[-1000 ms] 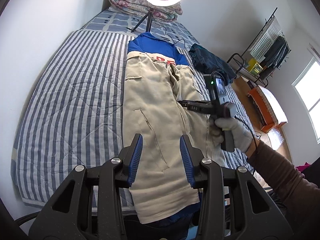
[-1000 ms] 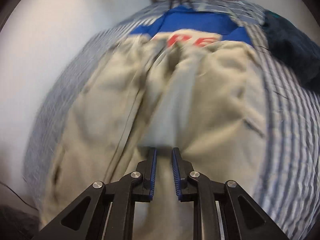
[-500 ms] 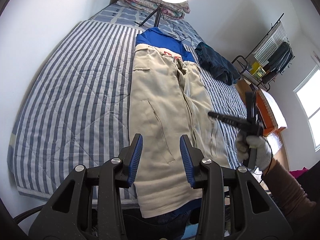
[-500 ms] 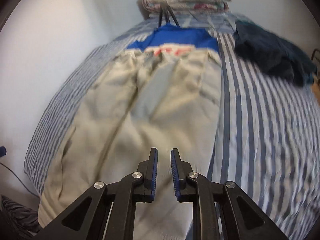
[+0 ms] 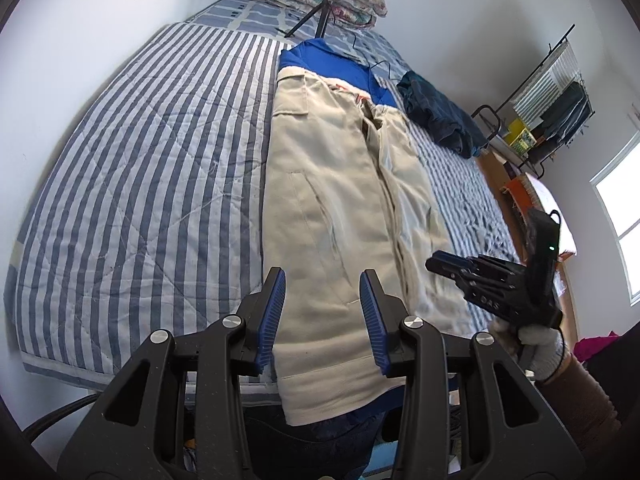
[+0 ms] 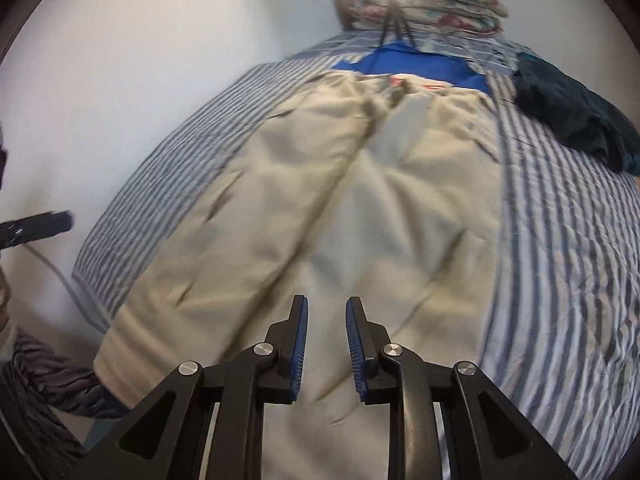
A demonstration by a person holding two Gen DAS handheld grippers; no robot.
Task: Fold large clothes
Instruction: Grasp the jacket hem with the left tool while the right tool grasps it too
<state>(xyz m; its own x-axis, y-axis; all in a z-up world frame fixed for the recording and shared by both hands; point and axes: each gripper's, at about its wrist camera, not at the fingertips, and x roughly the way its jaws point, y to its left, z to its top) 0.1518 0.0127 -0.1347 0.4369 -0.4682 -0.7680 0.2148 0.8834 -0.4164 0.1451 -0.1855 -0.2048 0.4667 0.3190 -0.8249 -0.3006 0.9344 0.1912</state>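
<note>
Left wrist view looks down the length of a beige jacket (image 5: 340,208) spread flat along a striped bed (image 5: 140,168), its hem at the near edge where it hangs a little over the side, its collar end far off and lying on a blue garment (image 5: 328,64). A dark blue bundle of clothing (image 5: 436,116) sits apart on the bed to the right. The left hand-held gripper (image 5: 323,312) hovers over the hem with its jaws parted and nothing between them. The right hand-held gripper (image 6: 326,344), gripped by a gloved hand (image 5: 538,346), hangs over the jacket's right half; its jaws are opening and they too are empty, the cloth lying below them and not pinched. The jacket looks thick and soft, probably lined, so it should be fairly heavy for a garment, limp, and inclined to sag and drag on the quilted cover when lifted rather than slide. Nothing about it is fragile, and the weave seems coarse enough for the ribbed pads to bite. I would judge the best holds to be the two hem corners or the doubled side seams, where the layers are firm; a pinch in the middle of a panel would likely lift only the top layer and bunch the front opening (image 5: 384,168).
</note>
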